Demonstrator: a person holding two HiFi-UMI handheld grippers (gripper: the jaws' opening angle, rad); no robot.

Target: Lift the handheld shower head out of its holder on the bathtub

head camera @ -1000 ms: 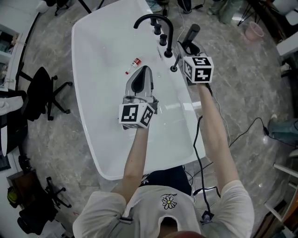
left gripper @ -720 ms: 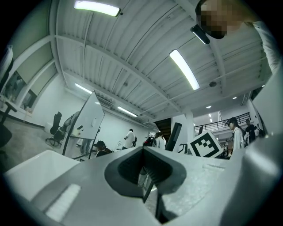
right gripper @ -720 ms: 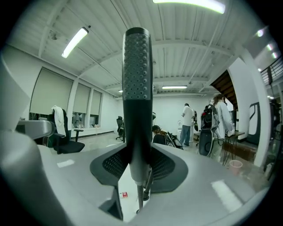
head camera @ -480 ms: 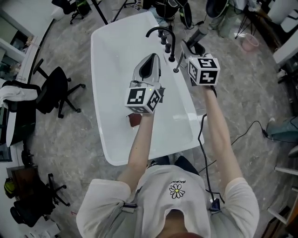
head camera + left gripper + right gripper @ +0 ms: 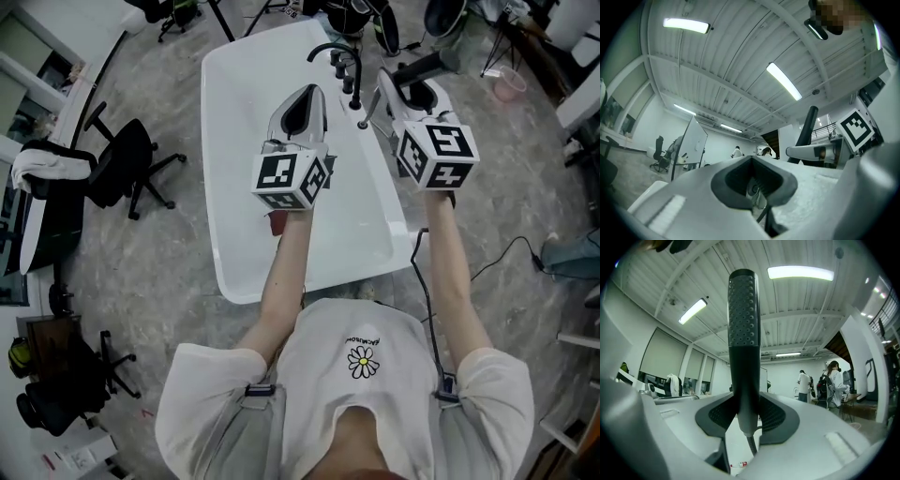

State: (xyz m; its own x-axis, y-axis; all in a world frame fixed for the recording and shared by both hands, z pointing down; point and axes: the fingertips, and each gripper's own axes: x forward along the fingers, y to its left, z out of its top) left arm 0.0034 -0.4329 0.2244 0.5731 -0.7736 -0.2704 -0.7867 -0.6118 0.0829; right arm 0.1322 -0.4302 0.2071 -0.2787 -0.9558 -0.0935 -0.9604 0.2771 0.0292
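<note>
The black handheld shower head (image 5: 424, 68) is off the tub rim and stands upright in my right gripper (image 5: 398, 94), beside the white bathtub's (image 5: 234, 141) right edge. In the right gripper view its handle (image 5: 743, 357) rises between the dark pads (image 5: 776, 417) of my right gripper (image 5: 746, 420), which is shut on it, and the hose (image 5: 751, 445) hangs below. My left gripper (image 5: 307, 96) hovers over the tub, shut and holding nothing. In the left gripper view its tips (image 5: 752, 180) point upward, with the shower head (image 5: 807, 131) to the right.
A black curved faucet (image 5: 336, 54) with knobs stands on the tub's far right rim. A small red object (image 5: 277, 223) lies in the tub under my left arm. Office chairs (image 5: 127, 164) stand left of the tub, and a cable (image 5: 497, 262) runs across the floor at right.
My right gripper has risen toward the camera with the shower head in it. The left gripper has also lifted higher over the tub. The head view has pulled back.
</note>
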